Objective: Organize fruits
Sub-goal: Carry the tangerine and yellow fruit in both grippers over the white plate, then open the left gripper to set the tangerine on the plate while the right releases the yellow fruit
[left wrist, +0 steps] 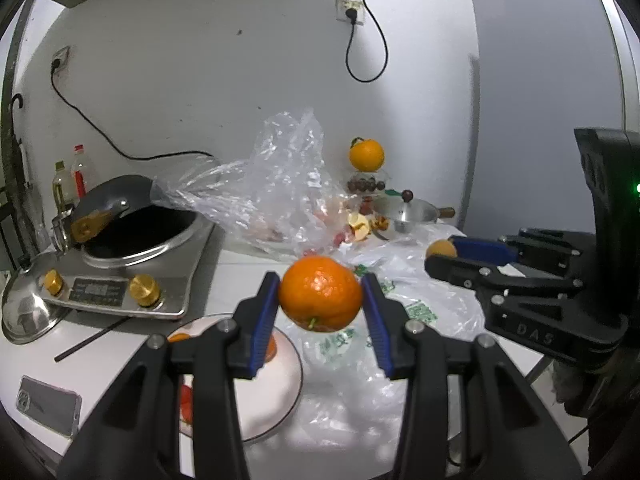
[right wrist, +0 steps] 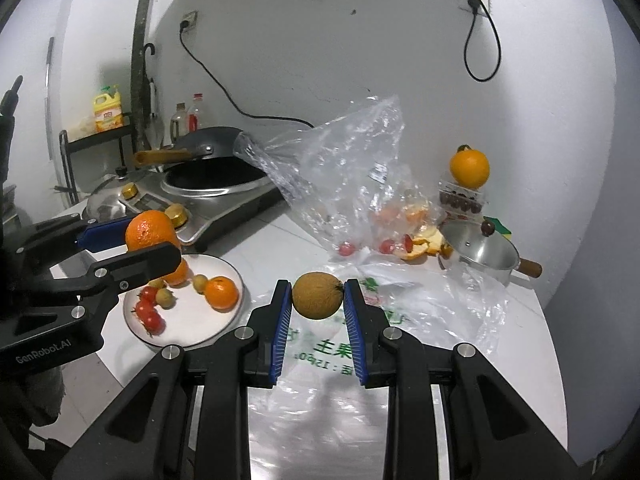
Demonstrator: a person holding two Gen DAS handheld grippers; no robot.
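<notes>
My left gripper [left wrist: 320,298] is shut on an orange [left wrist: 320,293] and holds it above the counter, just right of the white plate [left wrist: 280,396]. In the right wrist view the same orange [right wrist: 149,230] hangs over the plate's [right wrist: 188,332] far left rim. The plate holds oranges [right wrist: 221,293], small brownish fruits [right wrist: 166,297] and cherry tomatoes [right wrist: 149,311]. My right gripper [right wrist: 317,295] is shut on a small brown round fruit [right wrist: 317,294], held above a printed plastic bag [right wrist: 420,304]. It also shows in the left wrist view [left wrist: 441,249].
An induction cooker with a wok [right wrist: 212,184] stands at the back left. A crumpled clear bag [right wrist: 344,172] with peel and tomatoes lies behind. A steel pot [right wrist: 480,254], a box of dark fruit topped by an orange [right wrist: 469,168] and a phone [left wrist: 48,404] are nearby.
</notes>
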